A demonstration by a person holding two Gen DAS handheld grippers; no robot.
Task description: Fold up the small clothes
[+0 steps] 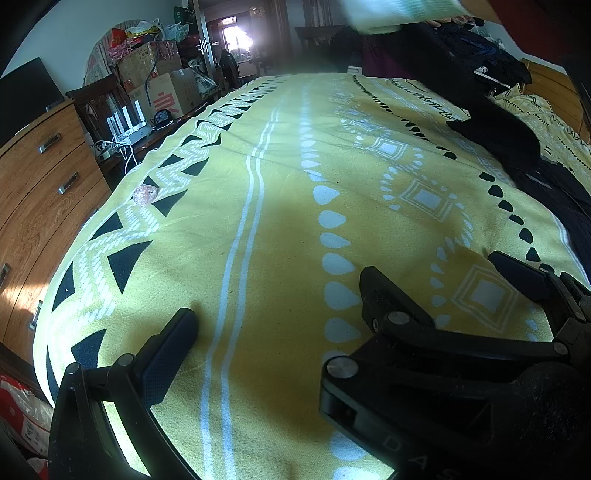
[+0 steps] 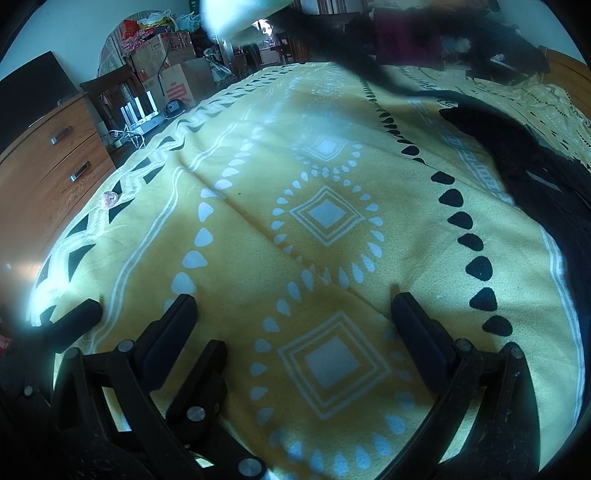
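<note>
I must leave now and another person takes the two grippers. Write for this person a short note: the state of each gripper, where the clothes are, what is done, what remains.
Left gripper: open, empty, low over the yellow blanket.
Right gripper: open, empty, beside the left one, over the same blanket.
Clothes: a heap of dark clothes lies along the blanket's right side. A blurred pale cloth shows at the top edge; what it is I cannot tell.
Done: no folded piece is visible.
Left: probably pull one dark garment to the bare middle and fold it.
Note: a small pink object sits near the blanket's left edge.
</note>
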